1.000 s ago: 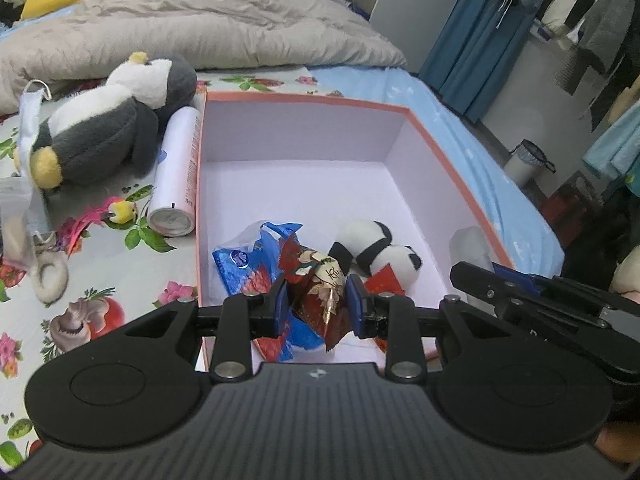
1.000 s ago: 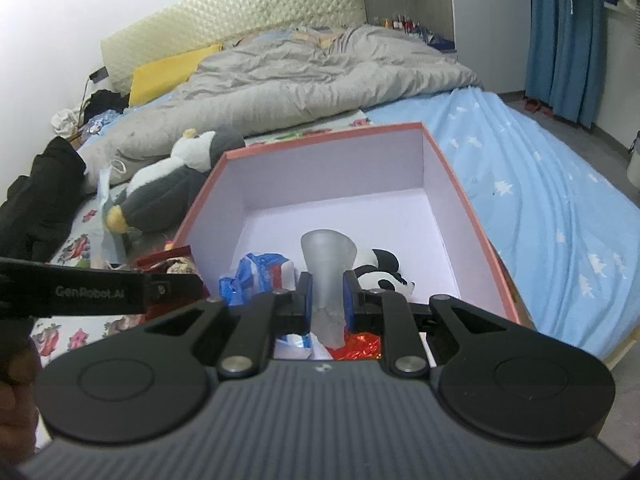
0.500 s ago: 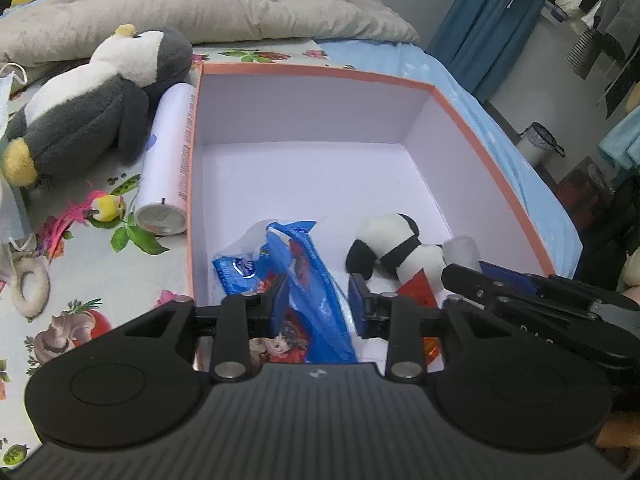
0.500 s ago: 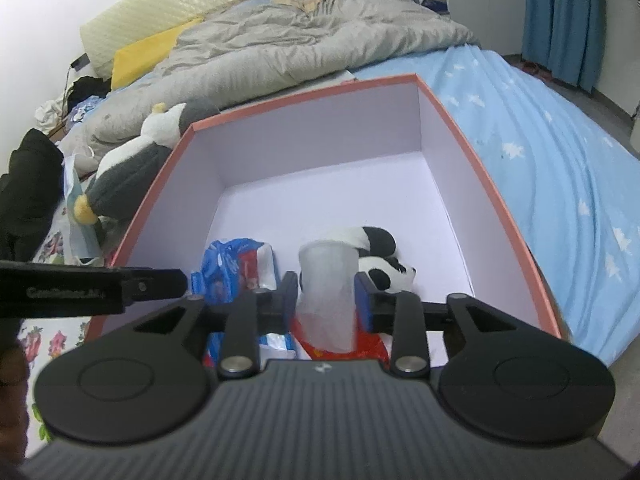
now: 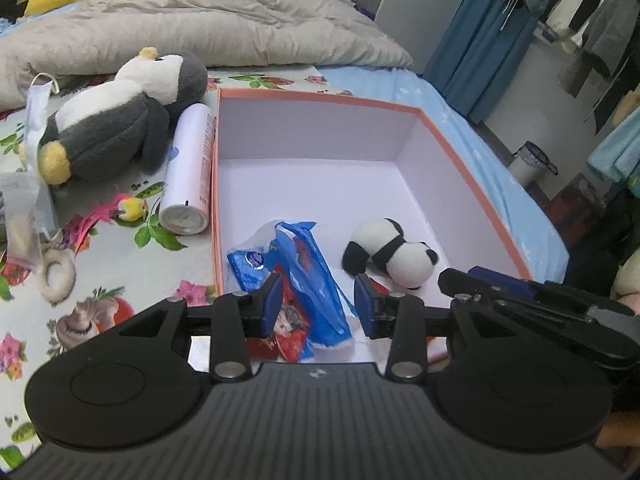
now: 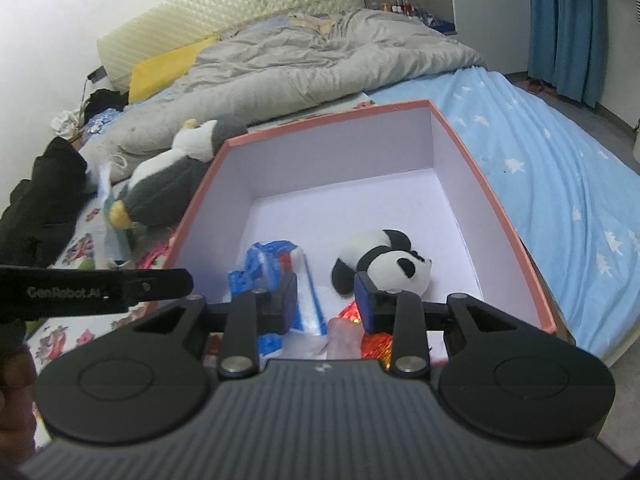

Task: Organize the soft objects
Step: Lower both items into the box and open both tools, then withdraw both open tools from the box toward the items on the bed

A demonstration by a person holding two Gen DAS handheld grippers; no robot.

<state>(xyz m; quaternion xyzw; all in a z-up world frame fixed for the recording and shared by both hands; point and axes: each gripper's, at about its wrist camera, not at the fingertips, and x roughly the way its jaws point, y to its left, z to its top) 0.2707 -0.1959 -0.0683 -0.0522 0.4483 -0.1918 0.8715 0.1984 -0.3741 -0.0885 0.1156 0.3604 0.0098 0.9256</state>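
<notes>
An open orange-rimmed box (image 5: 316, 98) (image 6: 496, 204) sits on the bed. Inside lie a small panda plush (image 5: 392, 254) (image 6: 380, 260), blue snack packets (image 5: 304, 268) (image 6: 272, 264), a red packet (image 5: 290, 330) and a translucent soft item (image 6: 340, 340) by the near wall. My left gripper (image 5: 316, 304) is open and empty above the near end of the box. My right gripper (image 6: 326, 300) is open and empty above the same end. A large penguin plush (image 5: 116, 116) (image 6: 176, 184) lies left of the box.
A white spray can (image 5: 190, 168) lies along the box's left wall. A face mask (image 5: 38, 108), a small bird toy (image 5: 132, 208) and a white ring (image 5: 60, 276) lie on the floral sheet. A grey duvet (image 5: 200, 12) is behind. The bed edge drops off at right (image 6: 580, 216).
My left gripper opened and dropped the red packet into the box. My right gripper opened and let the translucent item fall by the near wall. Both grippers pulled back slightly.
</notes>
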